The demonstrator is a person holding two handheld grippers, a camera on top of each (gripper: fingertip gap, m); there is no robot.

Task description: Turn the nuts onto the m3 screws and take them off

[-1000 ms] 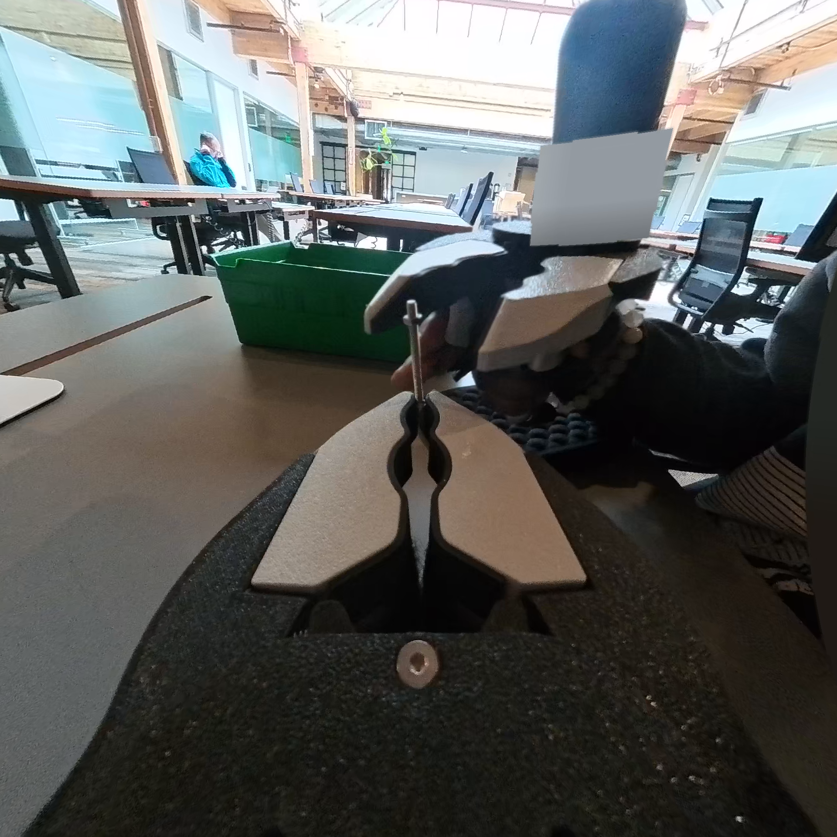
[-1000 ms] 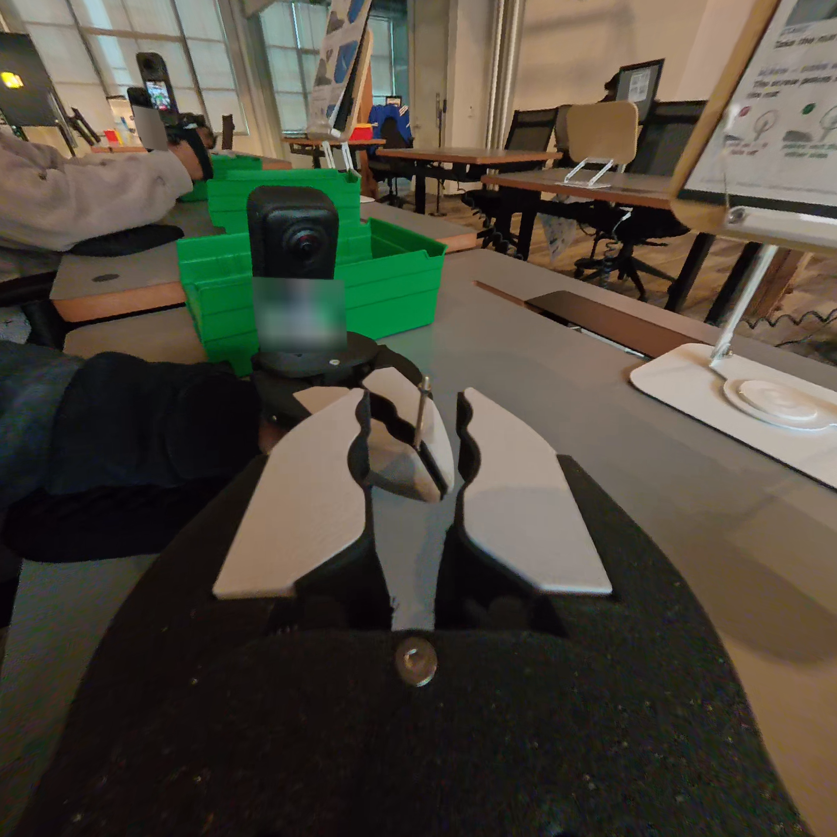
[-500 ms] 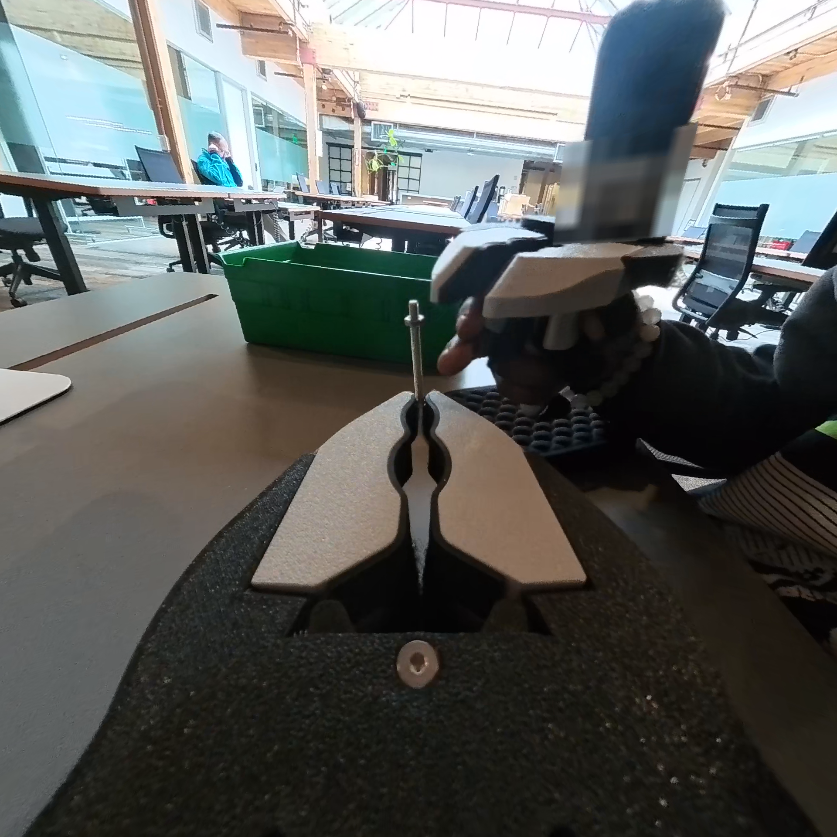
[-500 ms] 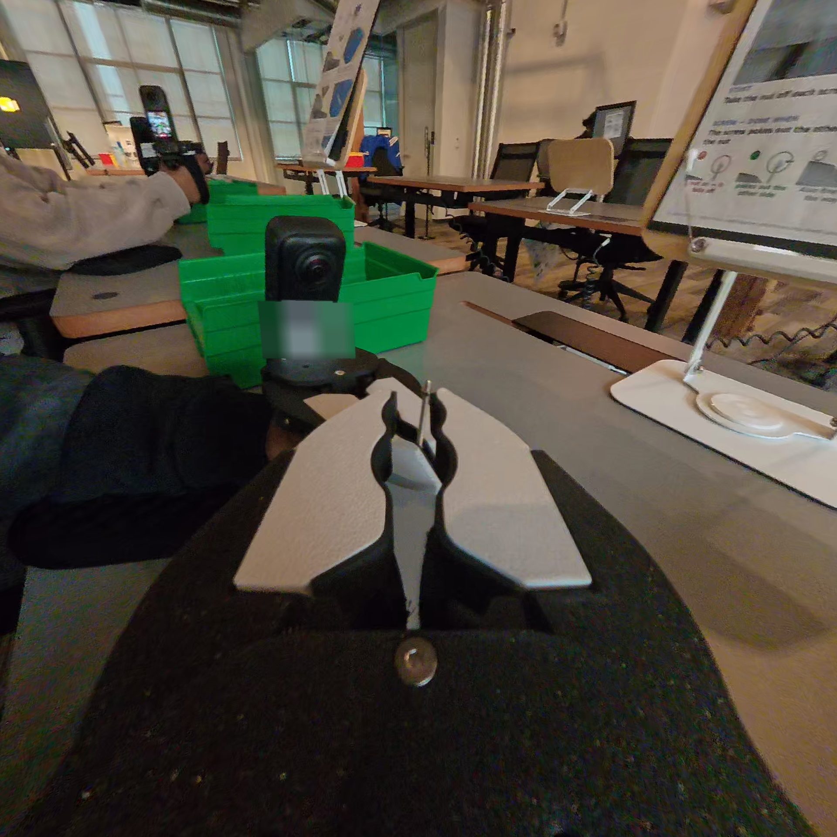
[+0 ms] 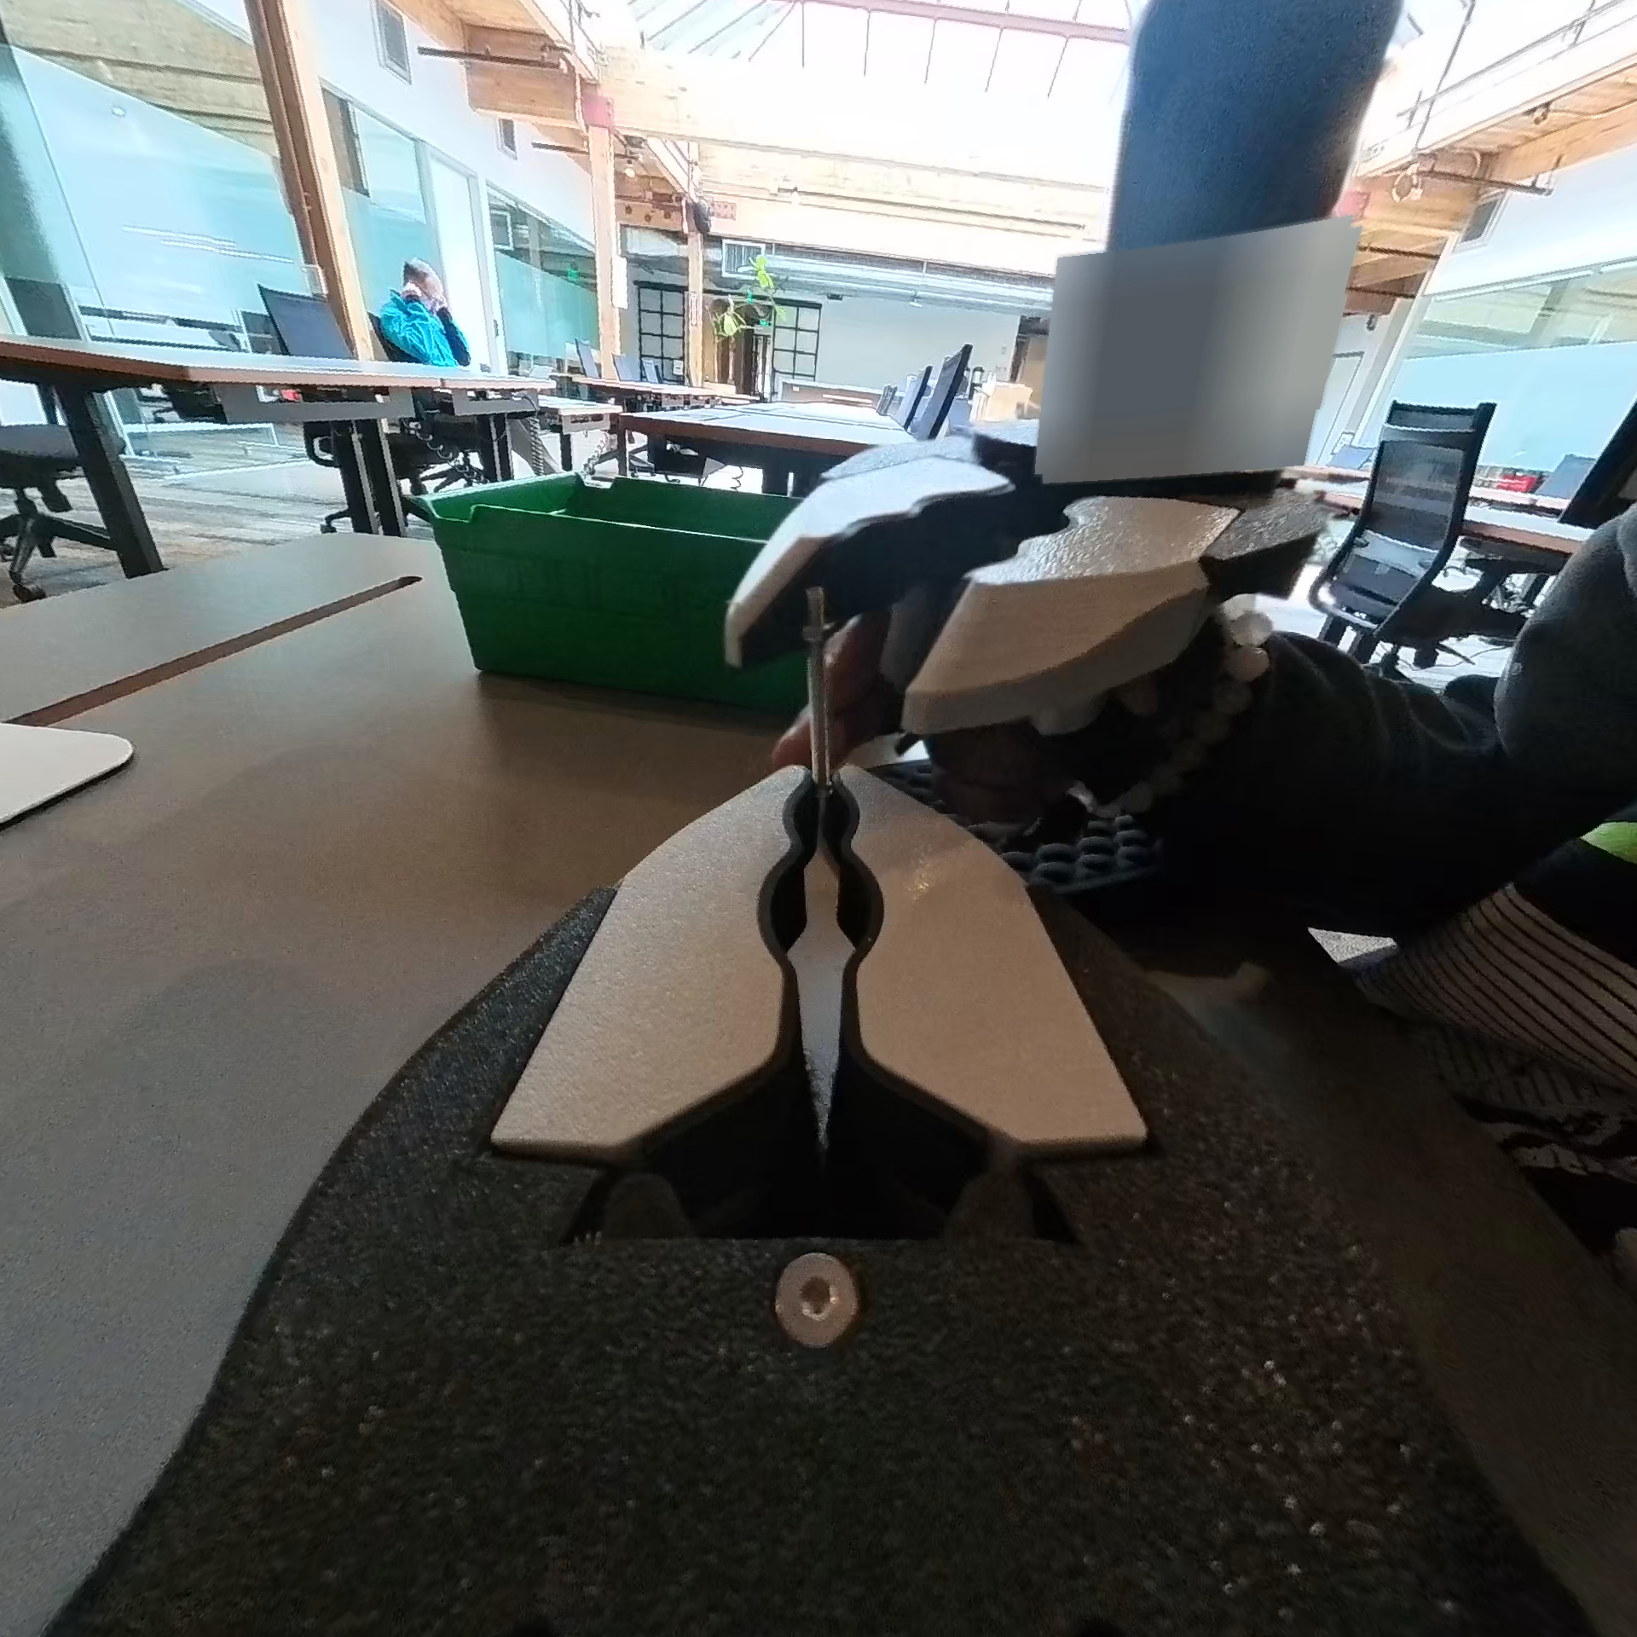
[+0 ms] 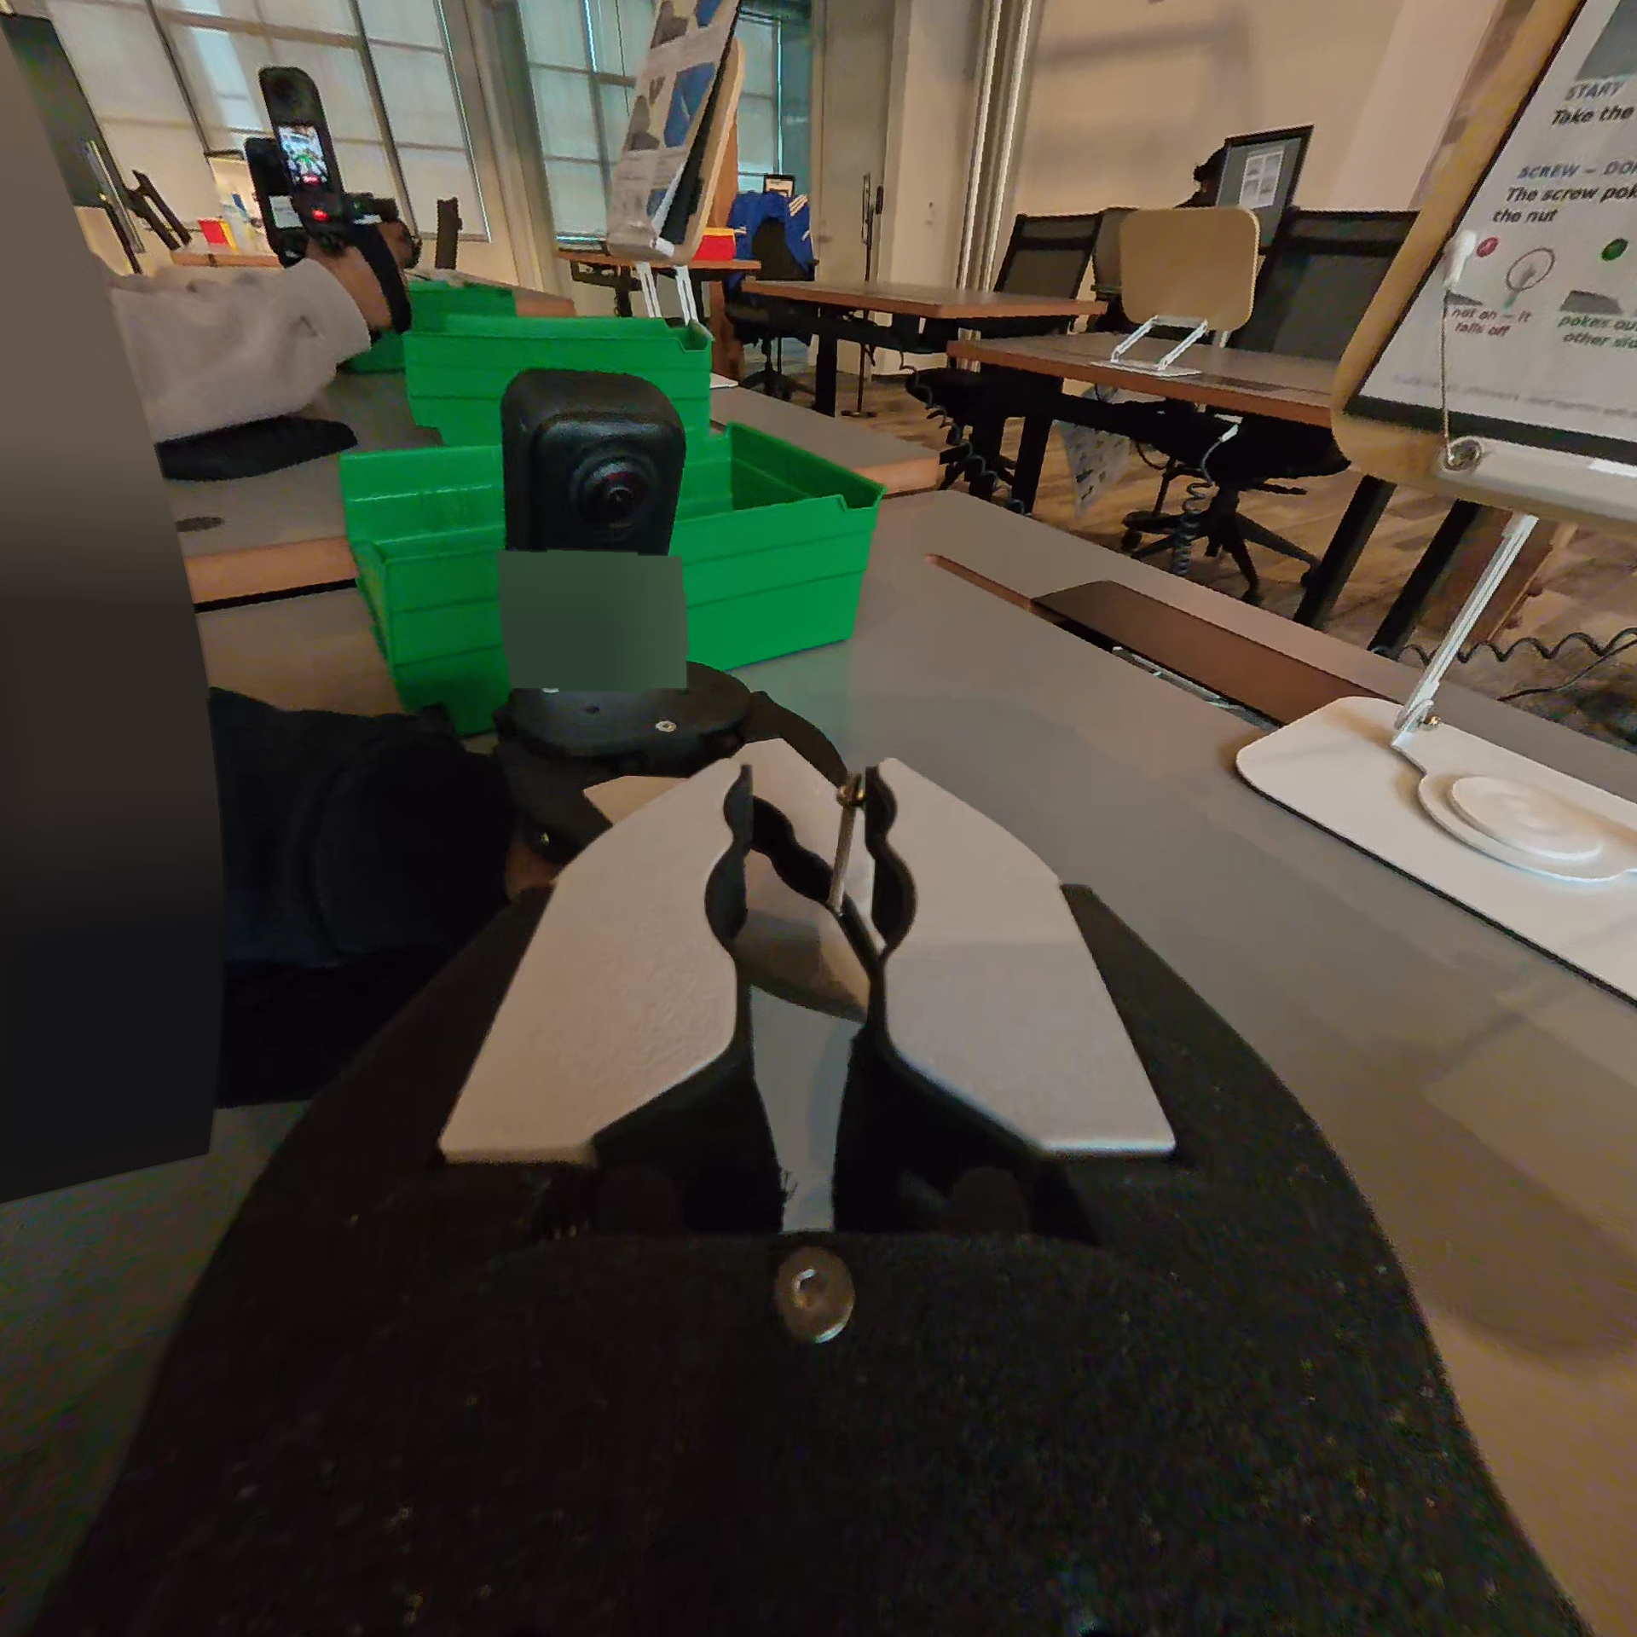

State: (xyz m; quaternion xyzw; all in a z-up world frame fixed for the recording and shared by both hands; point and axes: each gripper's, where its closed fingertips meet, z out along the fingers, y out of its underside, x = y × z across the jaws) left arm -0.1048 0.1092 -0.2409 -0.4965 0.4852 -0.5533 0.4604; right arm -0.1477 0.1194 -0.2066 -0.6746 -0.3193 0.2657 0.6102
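Note:
My left gripper [image 5: 820,784] is shut on the lower end of a thin metal screw [image 5: 819,700] and holds it upright above the table. A small nut [image 5: 813,631] sits near the screw's top. My right gripper [image 6: 810,779] is open around the top of the screw [image 6: 841,850]. The nut [image 6: 852,788] lies close against its right finger [image 6: 965,930], and the left finger [image 6: 638,939] stands clear of it. In the left wrist view the right gripper [image 5: 833,673] reaches in from the right, its fingers on either side of the screw top. The left gripper's fingers [image 6: 797,961] show between my right fingers.
A green bin [image 5: 620,602] stands behind the screw and also shows in the right wrist view [image 6: 771,567]. A black dimpled mat [image 5: 1090,850] lies under the right hand. A white stand base [image 6: 1462,815] carrying an instruction board is at the right. A person's dark sleeve [image 5: 1382,762] reaches in. One gripper's finger ends stand about 5 centimetres off the other's.
The right gripper's fingers drew in around the screw top half a second ago and have spread apart again. The left gripper has kept hold of the screw, nearly still.

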